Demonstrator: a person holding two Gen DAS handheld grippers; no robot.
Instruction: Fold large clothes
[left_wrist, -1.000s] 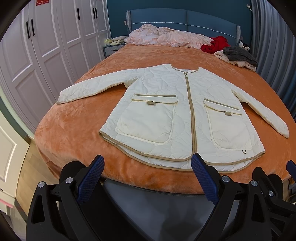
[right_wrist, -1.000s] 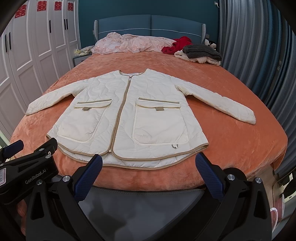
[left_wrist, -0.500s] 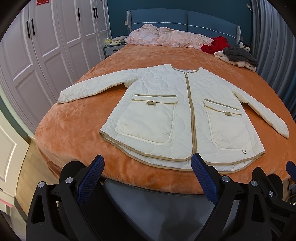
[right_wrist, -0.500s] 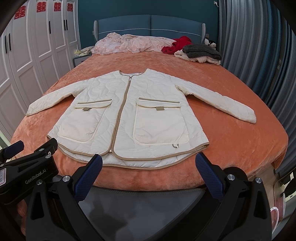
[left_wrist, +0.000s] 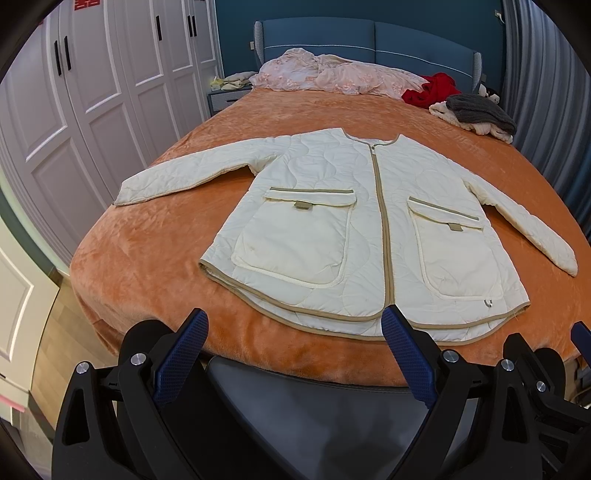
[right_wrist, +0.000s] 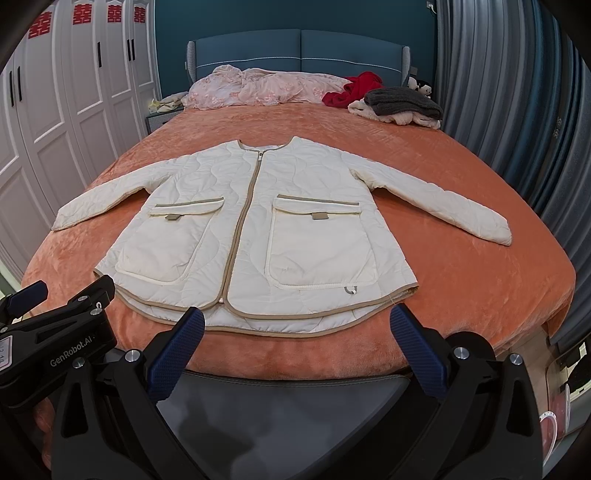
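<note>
Cream quilted jacket with tan trim, zip front and two big patch pockets (left_wrist: 369, 229), spread flat face-up on the orange plush bed cover (left_wrist: 155, 251), hem toward the foot of the bed, collar toward the blue headboard (left_wrist: 369, 40). Zipped shut, both sleeves stretched out to the sides, left sleeve (left_wrist: 192, 177) and right sleeve (right_wrist: 436, 206) lying smooth.

Looks padded and soft, probably light but bulky, so likely springy at a fold and prone to puffing back open. Shell fabric maybe a bit slick against itself, though the fuzzy cover should hold it in place. Best spots to pinch, judging by this: the cuffs or shoulder seams for bringing sleeves in, then the trimmed hem corners (right_wrist: 410, 288), where the binding gives a firmer edge than the puffy middle.

Left gripper (left_wrist: 295, 332) wide open, holding nothing, hanging off the foot of the bed just short of the hem. Right gripper (right_wrist: 295, 328) same deal, spread apart and empty, beside it.

Further back: rumpled pink bedding (right_wrist: 258, 88), red garment (right_wrist: 354, 88), grey knit pile (right_wrist: 402, 99), white wardrobe doors (left_wrist: 92, 92) to the left.
</note>
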